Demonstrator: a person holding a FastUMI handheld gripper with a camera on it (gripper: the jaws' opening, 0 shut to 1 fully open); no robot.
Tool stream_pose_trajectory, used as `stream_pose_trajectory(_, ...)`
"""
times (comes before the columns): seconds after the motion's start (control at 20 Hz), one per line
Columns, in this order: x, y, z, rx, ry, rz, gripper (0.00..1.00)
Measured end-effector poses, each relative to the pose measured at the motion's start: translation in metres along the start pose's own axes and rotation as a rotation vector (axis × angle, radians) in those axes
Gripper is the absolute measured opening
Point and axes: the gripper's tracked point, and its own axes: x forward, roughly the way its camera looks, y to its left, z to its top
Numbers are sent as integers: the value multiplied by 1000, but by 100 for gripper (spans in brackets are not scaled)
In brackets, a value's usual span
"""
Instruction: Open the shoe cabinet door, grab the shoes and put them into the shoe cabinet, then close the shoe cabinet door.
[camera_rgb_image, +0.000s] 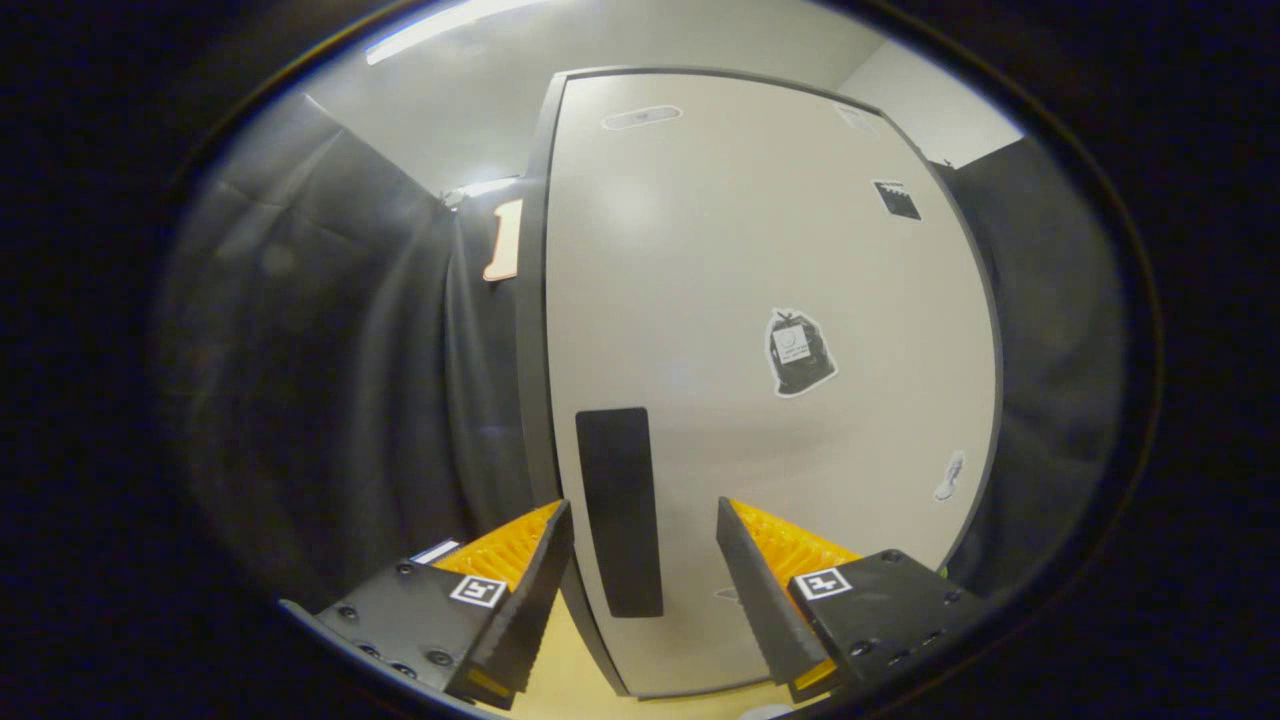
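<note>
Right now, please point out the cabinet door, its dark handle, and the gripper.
cabinet door (760, 260), gripper view, bare upper panel of the closed door.
dark handle (618, 510), gripper view, middle of the vertical strip.
gripper (645, 545), gripper view, midway between the open fingers.

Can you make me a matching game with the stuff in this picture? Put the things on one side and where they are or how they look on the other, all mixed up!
Things:
1. cabinet door
2. black handle
3. trash bag sticker
4. gripper

Clues:
A. open, fingers apart on either side of the handle
B. stuck on the door beyond the right finger
C. pale and closed, standing just ahead
D. a tall dark strip near the door's edge, between the fingers

Pairs: 1-C, 2-D, 3-B, 4-A
</note>
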Motion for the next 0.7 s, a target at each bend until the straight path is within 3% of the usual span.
stream_pose_trajectory(0.55,2,9,0,8,3,23,67)
stream_pose_trajectory(0.7,14,7,-1,-5,-15,13,54)
